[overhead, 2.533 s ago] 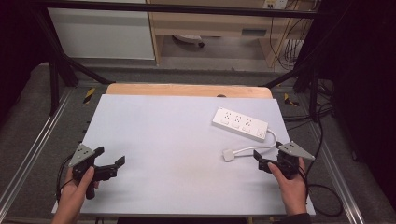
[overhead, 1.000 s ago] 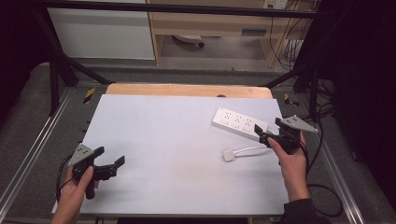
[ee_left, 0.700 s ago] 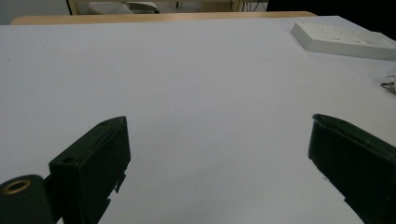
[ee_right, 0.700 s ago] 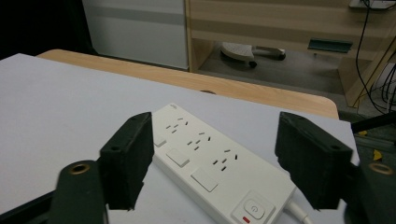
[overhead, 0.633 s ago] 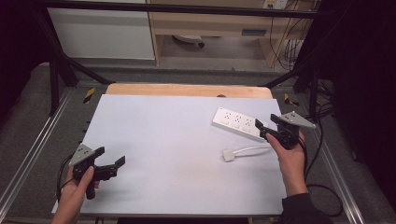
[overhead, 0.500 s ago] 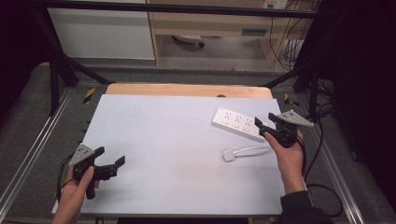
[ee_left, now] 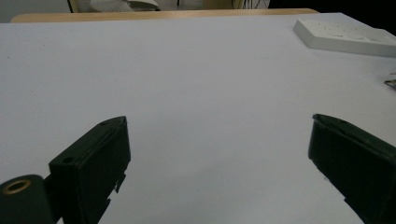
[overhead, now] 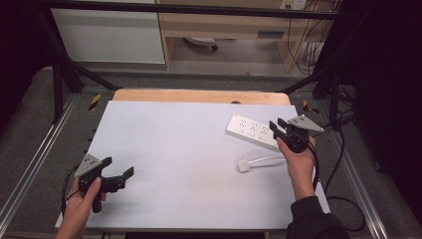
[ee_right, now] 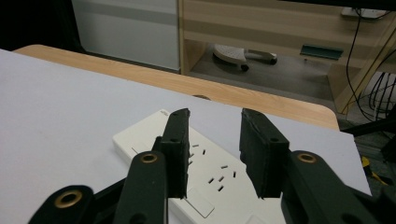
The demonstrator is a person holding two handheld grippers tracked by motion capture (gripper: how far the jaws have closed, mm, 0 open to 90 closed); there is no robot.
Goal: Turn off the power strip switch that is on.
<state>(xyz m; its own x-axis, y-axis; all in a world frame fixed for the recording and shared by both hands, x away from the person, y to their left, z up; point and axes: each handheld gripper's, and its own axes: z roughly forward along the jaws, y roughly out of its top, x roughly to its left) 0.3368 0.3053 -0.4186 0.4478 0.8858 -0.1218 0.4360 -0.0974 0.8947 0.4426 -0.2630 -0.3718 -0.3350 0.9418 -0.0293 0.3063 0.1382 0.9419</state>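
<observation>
At the lower left of the high view, the left gripper (overhead: 118, 176), a black two-jaw tool with a grey three-cornered plate on top, is held in a hand over the pale grey-white worktop (overhead: 179, 149). Its jaws stand wide apart with nothing between them, and in the left gripper view the left gripper (ee_left: 219, 154) frames only bare worktop surface.

Right of centre in the high view lies a small white square plug (overhead: 243, 166) on a thin white cable, flat on the worktop and well apart from the left gripper.

Above it, toward the upper right, a flat white rectangular power strip (overhead: 250, 130) with rows of sockets lies slanted on the worktop, near its far edge of light wood.

At the right end of that strip sits the right gripper (overhead: 277, 128), held in a hand with a dark sleeve. Its jaws have just been closing and now stand narrow. In the right gripper view the right gripper (ee_right: 214, 149) hangs over the strip's socket face (ee_right: 205, 172), which shows in the gap between the jaws; whether the pads touch the strip cannot be told.
</observation>
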